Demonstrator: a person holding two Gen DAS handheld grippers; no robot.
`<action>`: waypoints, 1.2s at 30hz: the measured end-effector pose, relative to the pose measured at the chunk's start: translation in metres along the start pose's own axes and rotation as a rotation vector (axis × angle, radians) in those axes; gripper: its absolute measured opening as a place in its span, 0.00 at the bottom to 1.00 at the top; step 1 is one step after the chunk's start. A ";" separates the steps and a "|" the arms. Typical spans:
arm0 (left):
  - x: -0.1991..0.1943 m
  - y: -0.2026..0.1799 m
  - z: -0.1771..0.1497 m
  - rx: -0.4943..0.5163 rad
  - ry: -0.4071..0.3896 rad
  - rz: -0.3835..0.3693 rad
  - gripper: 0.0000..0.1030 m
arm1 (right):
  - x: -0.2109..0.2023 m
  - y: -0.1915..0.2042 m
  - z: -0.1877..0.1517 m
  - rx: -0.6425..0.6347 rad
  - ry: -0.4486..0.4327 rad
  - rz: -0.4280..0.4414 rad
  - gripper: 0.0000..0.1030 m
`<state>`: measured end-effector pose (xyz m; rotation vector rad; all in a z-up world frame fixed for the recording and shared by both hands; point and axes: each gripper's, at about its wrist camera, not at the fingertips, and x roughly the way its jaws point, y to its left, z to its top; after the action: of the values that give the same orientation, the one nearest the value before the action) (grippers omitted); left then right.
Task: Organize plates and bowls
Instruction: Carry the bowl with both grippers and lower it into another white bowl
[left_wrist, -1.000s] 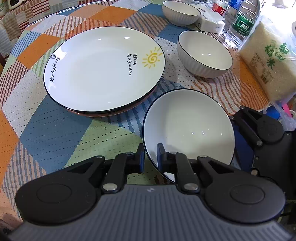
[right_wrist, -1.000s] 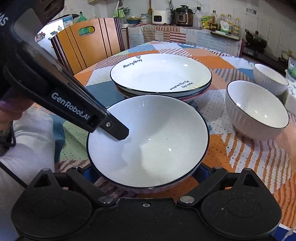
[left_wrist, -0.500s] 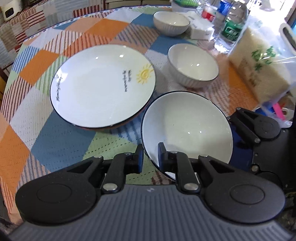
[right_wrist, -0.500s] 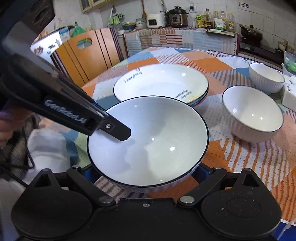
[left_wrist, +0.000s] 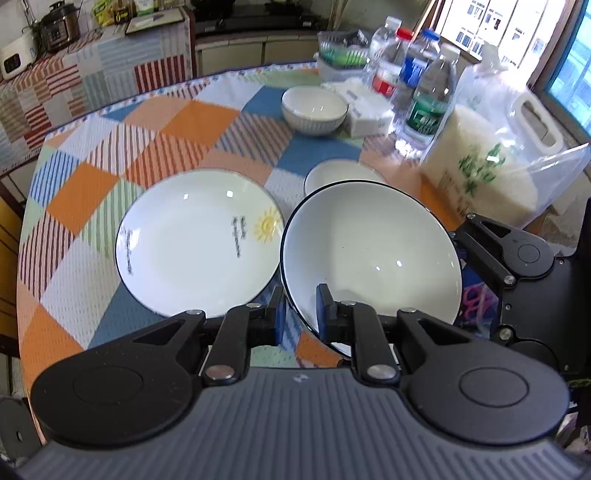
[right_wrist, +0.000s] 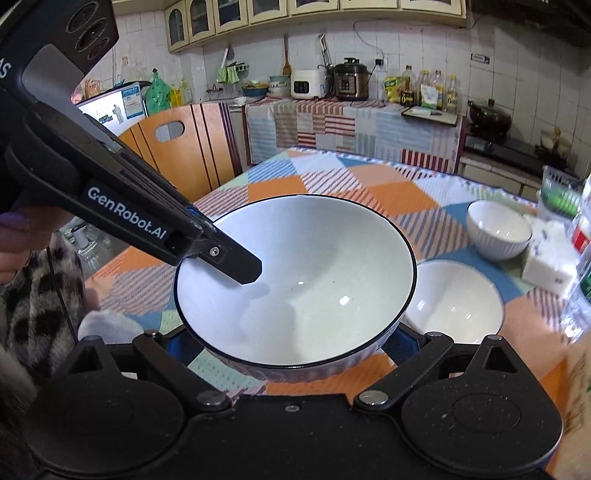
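Observation:
A large white bowl with a dark rim (left_wrist: 373, 254) (right_wrist: 306, 280) is held in the air above the table. My left gripper (left_wrist: 300, 314) is shut on its near rim. My right gripper (right_wrist: 284, 354) spans the bowl's outside wall, its fingers wide apart on either side, pressing the ribbed wall. A stack of white plates with a sun print (left_wrist: 195, 243) lies on the table to the left. A medium white bowl (right_wrist: 458, 306) (left_wrist: 343, 173) sits under and beyond the held bowl. A small ribbed bowl (left_wrist: 314, 110) (right_wrist: 498, 229) stands further back.
Water bottles (left_wrist: 424, 103), a white tissue pack (left_wrist: 369, 110), a green-lidded box (left_wrist: 341, 55) and a bag of rice (left_wrist: 480, 177) crowd the table's far right. A wooden chair (right_wrist: 177, 147) stands by the patchwork tablecloth (left_wrist: 110, 155).
Both grippers have lifted the large bowl well above the table and carried it toward the medium bowl. The plates and bowls on the table look smaller and lower.

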<state>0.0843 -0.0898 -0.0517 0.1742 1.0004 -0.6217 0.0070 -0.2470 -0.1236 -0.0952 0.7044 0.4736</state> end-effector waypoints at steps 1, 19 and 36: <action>-0.003 -0.001 0.004 0.006 -0.006 -0.003 0.15 | -0.002 -0.001 0.003 -0.001 -0.003 -0.006 0.97; 0.024 -0.031 0.074 0.024 0.005 -0.049 0.15 | -0.021 -0.057 0.042 -0.006 0.060 -0.063 0.97; 0.127 -0.035 0.104 -0.002 0.117 0.009 0.15 | 0.045 -0.137 0.035 0.009 0.223 0.016 0.97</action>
<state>0.1898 -0.2131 -0.0956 0.2150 1.1121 -0.6082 0.1197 -0.3432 -0.1355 -0.1354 0.9263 0.4800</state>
